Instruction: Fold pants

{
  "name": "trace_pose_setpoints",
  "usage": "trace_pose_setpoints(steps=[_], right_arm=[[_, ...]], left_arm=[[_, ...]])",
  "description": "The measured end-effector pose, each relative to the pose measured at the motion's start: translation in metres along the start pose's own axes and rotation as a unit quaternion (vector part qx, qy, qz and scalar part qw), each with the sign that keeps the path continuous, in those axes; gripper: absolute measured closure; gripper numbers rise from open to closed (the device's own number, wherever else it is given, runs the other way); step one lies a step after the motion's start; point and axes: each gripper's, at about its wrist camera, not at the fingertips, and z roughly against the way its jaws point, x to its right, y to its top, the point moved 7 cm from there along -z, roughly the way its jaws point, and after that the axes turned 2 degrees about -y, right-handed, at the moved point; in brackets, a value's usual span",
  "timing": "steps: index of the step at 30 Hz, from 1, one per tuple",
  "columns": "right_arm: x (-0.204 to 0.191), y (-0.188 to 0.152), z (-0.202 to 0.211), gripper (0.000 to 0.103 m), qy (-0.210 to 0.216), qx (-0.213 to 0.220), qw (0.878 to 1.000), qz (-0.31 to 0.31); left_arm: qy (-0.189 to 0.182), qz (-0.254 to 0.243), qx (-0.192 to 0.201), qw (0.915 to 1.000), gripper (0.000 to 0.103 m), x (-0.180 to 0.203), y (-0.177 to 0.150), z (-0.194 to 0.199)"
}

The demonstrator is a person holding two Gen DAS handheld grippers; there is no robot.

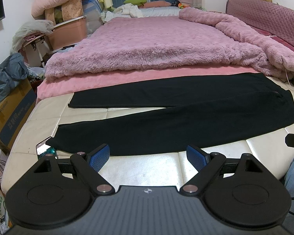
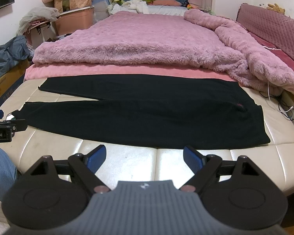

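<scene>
Pants (image 1: pixel 186 121) in black are lying spread flat across the cream quilted bench (image 1: pixel 147 168) at the near end of the bed, waist toward the right, the two legs running left and parting into a narrow V. Beyond them a fluffy pink blanket (image 1: pixel 151 45) is covering the bed.

Left gripper (image 1: pixel 148 155) is hovering over the bench just short of the near leg, its blue pads (image 1: pixel 100 156) standing wide apart and holding nothing. Right gripper (image 2: pixel 145 157) is doing the same near the waist end, pads spread, nothing between them.

At the left edge of the right wrist view, the other tool's body is showing the partial lettering "obot.AI" (its start is cut off). A cardboard box (image 1: pixel 11 115) at the far left is bearing printed characters too blurred to read.
</scene>
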Motion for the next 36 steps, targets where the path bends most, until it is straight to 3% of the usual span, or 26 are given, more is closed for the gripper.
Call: trace_pose_setpoints(steps=[36], right_arm=[[-0.0047,0.0010,0.0032,0.021,-0.002,0.002,1.000,0.003]], left_arm=[[-0.002,0.001,-0.002,1.0000,0.000,0.0002,-0.0001,-0.0018]])
